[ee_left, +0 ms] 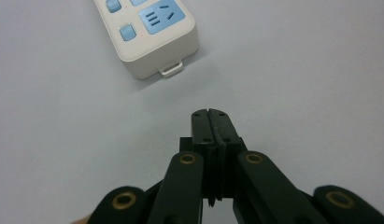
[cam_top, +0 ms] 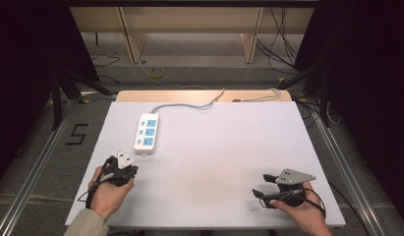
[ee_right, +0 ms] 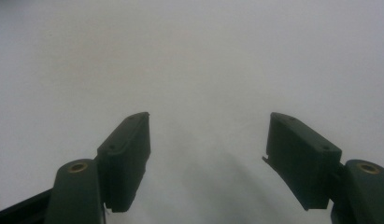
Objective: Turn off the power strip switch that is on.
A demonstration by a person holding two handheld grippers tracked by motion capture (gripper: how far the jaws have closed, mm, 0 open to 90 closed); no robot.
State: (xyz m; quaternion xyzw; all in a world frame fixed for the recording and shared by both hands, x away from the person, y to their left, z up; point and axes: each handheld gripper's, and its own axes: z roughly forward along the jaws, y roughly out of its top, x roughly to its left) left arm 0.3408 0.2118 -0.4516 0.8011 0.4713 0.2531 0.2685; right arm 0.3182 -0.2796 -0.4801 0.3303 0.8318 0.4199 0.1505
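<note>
The cream-white plastic power strip (cam_top: 147, 131) carries pale blue socket faces and blue buttons, with a grey cable trailing off. It lies on a plain white table top (cam_top: 214, 162). Both black two-jaw grippers, left (ee_left: 211, 116) and right (ee_right: 208, 140), show brass-coloured rivets.

A single mark can be read: a black figure "5" (cam_top: 77, 133) is seen laid on the grey floor left of the table, in the high view. On the power strip (cam_top: 147, 131) no lettering can be made out; its blue socket faces (ee_left: 161, 16) carry slots only, nothing readable.
</note>
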